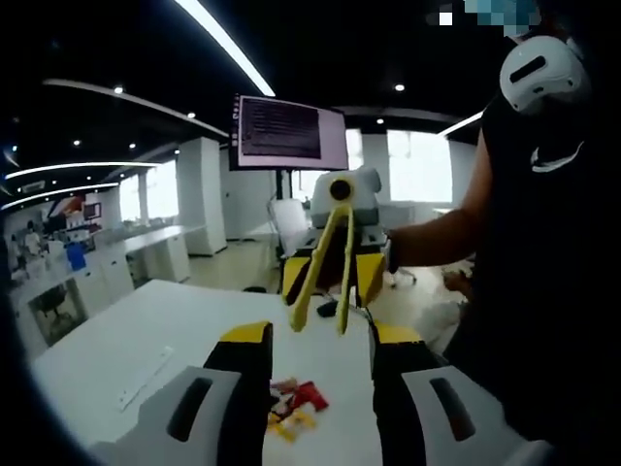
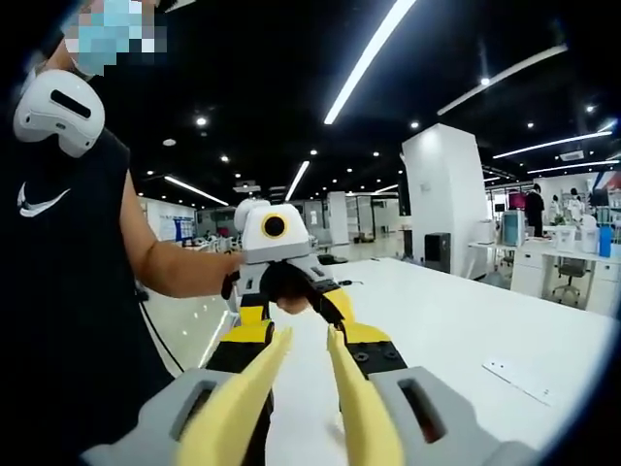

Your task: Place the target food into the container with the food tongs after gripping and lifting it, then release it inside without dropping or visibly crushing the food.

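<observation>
In the left gripper view, small red and yellow food pieces (image 1: 294, 406) are seen lying on the white table (image 1: 146, 335) between the widely parted fingers of the left gripper (image 1: 318, 361). Yellow plastic food tongs (image 1: 325, 262), arms apart, are gripped by the right gripper (image 1: 333, 280), held above the table.

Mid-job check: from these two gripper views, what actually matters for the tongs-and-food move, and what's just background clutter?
Job things:
- yellow food tongs, clamped in the right gripper
- food pieces on the white table, red and yellow
- left gripper, jaws apart

Lying about:
- monitor on a stand
- flat white strip on the table
- distant desks
</observation>
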`<action>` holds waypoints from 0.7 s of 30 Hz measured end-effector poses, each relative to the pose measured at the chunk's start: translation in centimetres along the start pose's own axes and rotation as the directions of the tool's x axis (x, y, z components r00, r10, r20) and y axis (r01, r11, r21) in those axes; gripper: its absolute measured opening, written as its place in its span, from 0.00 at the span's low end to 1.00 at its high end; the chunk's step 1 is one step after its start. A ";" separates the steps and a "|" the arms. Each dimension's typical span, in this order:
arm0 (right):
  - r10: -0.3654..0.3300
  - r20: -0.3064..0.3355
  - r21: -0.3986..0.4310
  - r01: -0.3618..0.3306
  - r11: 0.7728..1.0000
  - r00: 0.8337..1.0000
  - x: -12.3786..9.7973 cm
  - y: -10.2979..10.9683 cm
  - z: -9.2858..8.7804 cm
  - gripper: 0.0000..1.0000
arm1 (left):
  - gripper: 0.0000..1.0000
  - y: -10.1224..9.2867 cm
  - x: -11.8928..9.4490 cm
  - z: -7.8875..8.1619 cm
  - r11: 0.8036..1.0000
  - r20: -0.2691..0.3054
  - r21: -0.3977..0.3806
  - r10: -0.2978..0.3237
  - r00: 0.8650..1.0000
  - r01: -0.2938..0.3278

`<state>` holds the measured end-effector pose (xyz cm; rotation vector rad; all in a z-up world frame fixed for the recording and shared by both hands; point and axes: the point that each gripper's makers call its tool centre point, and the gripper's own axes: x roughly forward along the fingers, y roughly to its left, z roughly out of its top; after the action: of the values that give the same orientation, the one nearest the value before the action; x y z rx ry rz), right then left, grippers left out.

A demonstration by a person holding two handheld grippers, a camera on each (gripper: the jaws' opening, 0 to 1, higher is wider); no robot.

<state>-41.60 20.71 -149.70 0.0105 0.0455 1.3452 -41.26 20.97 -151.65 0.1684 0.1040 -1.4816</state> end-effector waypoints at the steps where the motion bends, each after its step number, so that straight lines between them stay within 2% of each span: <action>1: -0.006 -0.002 -0.001 0.006 1.000 1.000 -0.2 -0.1 0.0 0.25 | 0.43 0.3 -0.2 -0.3 1.000 -0.009 0.006 0.022 1.000 -0.022; 4: -0.019 -0.013 0.000 0.019 1.000 1.000 -0.7 -0.5 -0.1 0.25 | 0.58 1.3 -1.0 -1.6 0.996 -0.039 0.004 0.088 0.995 -0.088; 7: -0.051 -0.032 -0.015 0.051 0.999 0.998 -1.2 -1.1 -0.4 0.25 | 0.79 2.3 -1.9 -2.3 0.988 -0.027 -0.036 0.149 0.988 -0.150; 9: -0.084 -0.044 -0.028 0.083 0.996 0.995 -1.6 -1.7 -0.6 0.25 | 0.86 3.7 -3.0 -3.6 0.974 -0.070 -0.016 0.222 0.972 -0.224; 11: -0.102 -0.051 -0.031 0.100 0.994 0.993 -2.0 -2.2 -0.8 0.25 | 0.93 5.4 -4.5 -4.4 0.947 -0.060 -0.030 0.317 0.947 -0.319; 12: -0.108 -0.053 -0.032 0.106 0.994 0.993 -2.2 -2.4 -0.8 0.25 | 0.95 5.7 -5.0 -4.7 0.941 -0.059 -0.032 0.334 0.941 -0.336; 15: -0.133 -0.080 -0.063 0.128 0.990 0.988 -2.7 -2.9 -1.5 0.26 | 0.96 6.0 -6.6 -5.8 0.931 -0.075 -0.038 0.360 0.930 -0.364; 17: -0.133 -0.076 -0.056 0.129 0.990 0.988 -3.0 -3.0 -1.7 0.26 | 0.95 6.1 -7.4 -6.8 0.922 -0.091 -0.029 0.382 0.919 -0.386; 19: -0.140 -0.078 -0.058 0.136 0.989 0.987 -3.3 -3.1 -1.8 0.26 | 0.95 6.1 -8.7 -9.5 0.913 -0.174 0.056 0.407 0.897 -0.404; 20: -0.144 -0.083 -0.059 0.139 0.988 0.986 -3.5 -3.1 -2.0 0.26 | 0.96 6.0 -9.5 -11.3 0.903 -0.219 0.096 0.429 0.876 -0.418; 21: -0.148 -0.084 -0.058 0.143 0.988 0.985 -3.7 -3.2 -2.1 0.26 | 0.96 5.9 -9.9 -12.0 0.898 -0.217 0.062 0.439 0.872 -0.437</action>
<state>-39.44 16.34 -151.77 -0.0946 0.0840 1.1997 -35.85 33.26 -161.51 0.3476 0.2272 -1.0033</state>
